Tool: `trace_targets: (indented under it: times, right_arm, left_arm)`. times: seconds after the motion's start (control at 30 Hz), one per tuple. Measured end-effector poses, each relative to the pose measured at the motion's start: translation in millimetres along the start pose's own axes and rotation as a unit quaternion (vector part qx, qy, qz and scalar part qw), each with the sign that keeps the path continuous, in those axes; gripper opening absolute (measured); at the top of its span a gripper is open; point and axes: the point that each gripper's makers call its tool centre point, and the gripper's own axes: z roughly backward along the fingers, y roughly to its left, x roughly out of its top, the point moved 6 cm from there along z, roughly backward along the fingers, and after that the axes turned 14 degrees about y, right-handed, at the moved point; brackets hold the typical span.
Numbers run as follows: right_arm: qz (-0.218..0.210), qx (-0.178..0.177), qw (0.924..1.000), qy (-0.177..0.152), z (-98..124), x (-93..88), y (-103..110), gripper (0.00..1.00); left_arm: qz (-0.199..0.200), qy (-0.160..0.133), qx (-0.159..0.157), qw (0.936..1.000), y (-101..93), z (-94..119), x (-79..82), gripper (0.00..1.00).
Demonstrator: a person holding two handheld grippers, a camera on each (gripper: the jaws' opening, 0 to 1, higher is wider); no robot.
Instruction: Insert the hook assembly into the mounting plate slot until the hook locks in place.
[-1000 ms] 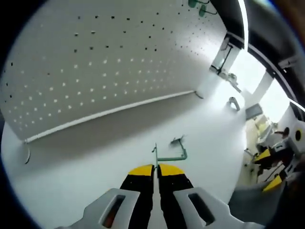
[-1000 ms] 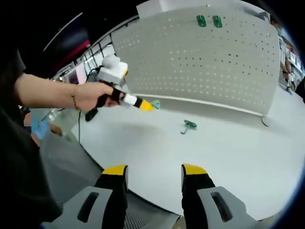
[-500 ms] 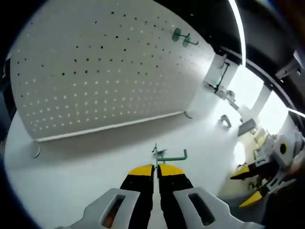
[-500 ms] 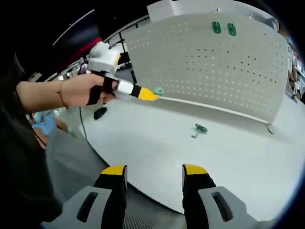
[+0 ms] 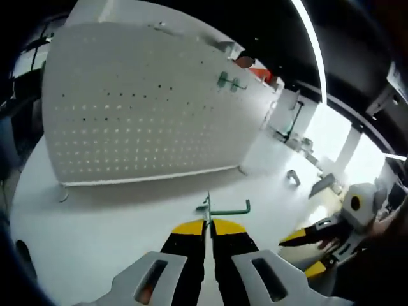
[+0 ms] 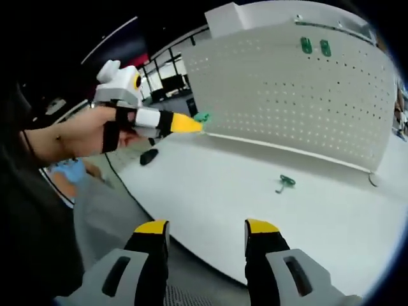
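One large white pegboard (image 5: 153, 115) stands upright at the far side of a white table (image 5: 95, 223), and it is taken to be the mounting plate; two green hooks (image 5: 228, 81) are already seated high on its right part. In judgement the board is rigid and will not yield, so any misalignment would have to be taken up by the hook. A small green wire hook (image 5: 224, 209) is held clamped between the closed jaws of the left gripper (image 5: 208, 224), off the table and well short of the board. The hook is judged light, stiff and thin, smooth enough to twist in the pads, so a hold at its flat back end, as is taken here, seems best, with the prong end left free for the slot. In the right gripper view the left gripper (image 6: 188, 123) is seen from the side in a hand (image 6: 95, 131), its tip raised near the board's left edge, and a second green hook (image 6: 284, 183) is seen lying loose on the table near the board's foot. The right gripper (image 6: 207, 231) is held back at the near table edge, its jaws apart and empty. In the left gripper view the held hook's bent shape is shown plainly.
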Motion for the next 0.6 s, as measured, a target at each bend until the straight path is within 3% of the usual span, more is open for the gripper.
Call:
trace_targets:
  times: [0.33, 0.6]
  right_arm:
    - [0.001, 0.03, 0.9989, -0.036, -2.2, 29.1, 17.0, 0.47]
    - [0.016, 0.027, 0.9978, -0.058, -3.8, 52.9, 19.3, 0.46]
  left_arm:
    - [-0.017, -0.019, 0.002, 0.9997, -15.4, 18.6, -4.3, 0.03]
    - [-0.014, -0.036, 0.016, 0.9991, -17.8, 25.0, -8.4, 0.02]
